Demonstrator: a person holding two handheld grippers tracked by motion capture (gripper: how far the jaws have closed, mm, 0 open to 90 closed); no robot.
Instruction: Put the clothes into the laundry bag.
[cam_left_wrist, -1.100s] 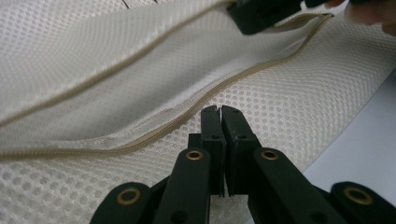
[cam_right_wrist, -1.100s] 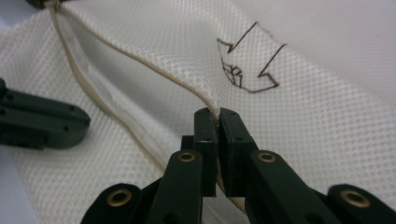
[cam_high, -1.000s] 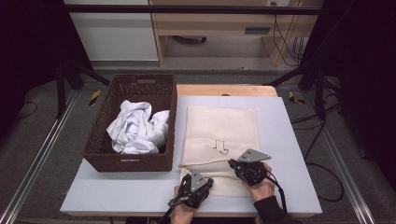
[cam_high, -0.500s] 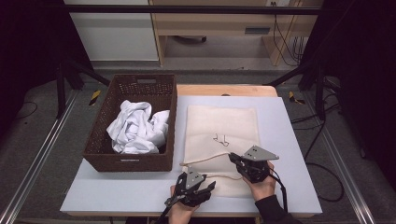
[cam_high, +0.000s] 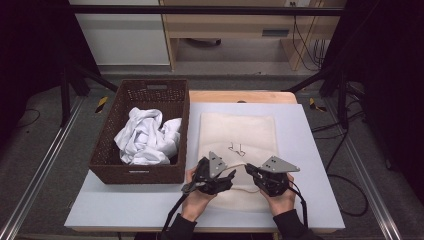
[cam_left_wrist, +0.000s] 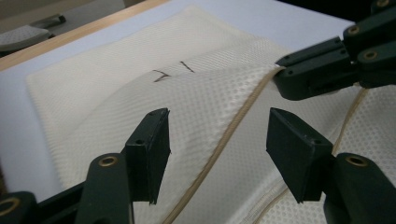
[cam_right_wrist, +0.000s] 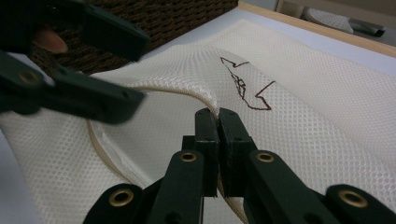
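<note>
A cream mesh bag (cam_high: 239, 131) with a dark drawn mark lies flat on the white table (cam_high: 310, 150). My right gripper (cam_high: 248, 169) is shut on the bag's corded hem and holds the top layer raised in a ridge; the right gripper view shows its jaws (cam_right_wrist: 218, 114) closed on that hem. My left gripper (cam_high: 228, 176) is open just to the left. In the left gripper view its jaws (cam_left_wrist: 217, 126) stand on either side of the raised hem without touching it. The bag (cam_left_wrist: 116, 93) slopes up to the right gripper (cam_left_wrist: 282, 77) there. The left gripper (cam_right_wrist: 140, 72) looms close in the right gripper view.
A dark wicker basket (cam_high: 135, 174) stands on the left of the table and holds crumpled white cloth (cam_high: 145, 137). Bare table surface lies right of the bag and along the front edge. A wooden strip (cam_high: 240, 96) runs behind the table.
My left gripper has moved forward from the table's front edge to the lifted hem, close beside the right gripper. The right gripper has stayed in place holding the hem.
</note>
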